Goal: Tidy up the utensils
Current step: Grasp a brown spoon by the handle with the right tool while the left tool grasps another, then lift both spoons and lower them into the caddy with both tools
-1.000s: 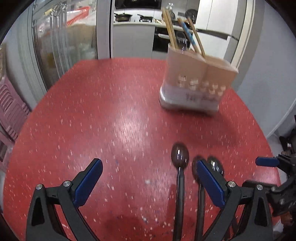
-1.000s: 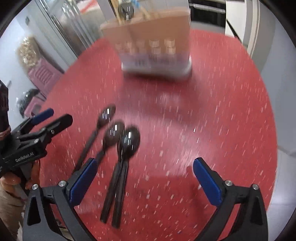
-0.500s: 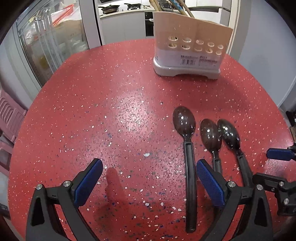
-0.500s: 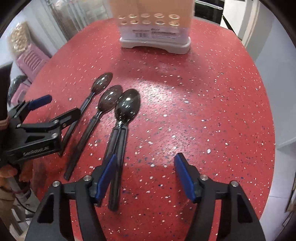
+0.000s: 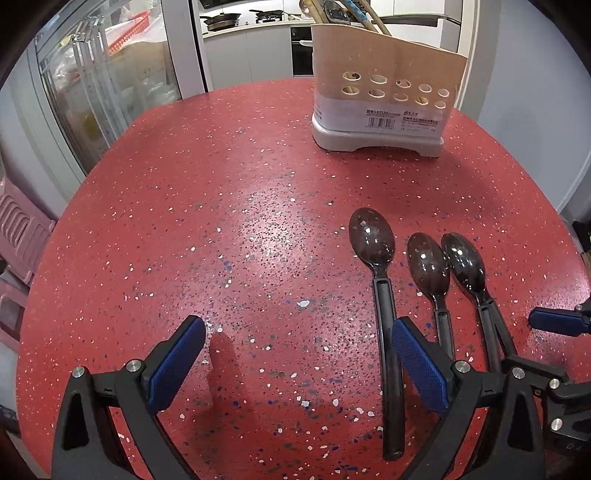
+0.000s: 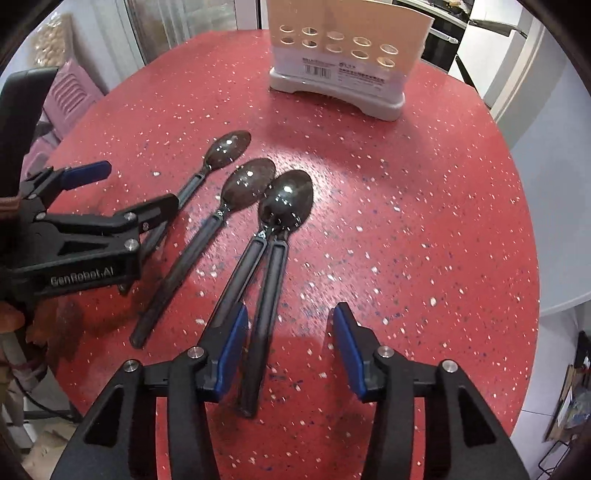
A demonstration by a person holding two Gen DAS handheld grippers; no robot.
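The right gripper [image 6: 288,347] is held low over the red speckled table [image 6: 406,221], its jaws half apart after just closing in; one handle of the stacked pair of spoons [image 6: 269,266] lies between the blue pads, but no pad is seen pressing on it, so nothing is gripped yet. The left gripper [image 5: 295,362] is held wide apart beside it, with only bare tabletop between its pads; the leftmost spoon [image 5: 373,240] lies just outside its right finger.

Outward from the grippers, four dark spoons are counted on the table: the leftmost one, a middle spoon [image 6: 247,184], and the two nested one on the other with their handles splayed. All lie side by side, bowls pointing towards the beige utensil holder [image 6: 343,55], which stands well apart at the far edge.

In the left wrist view, chopsticks [image 5: 373,18] and what looks like a metal utensil are already seen standing in the holder. The task is therefore judged partly done: every spoon on the table is still to be lifted and dropped into the holder, and the pickup of the nested pair appears only to be starting.
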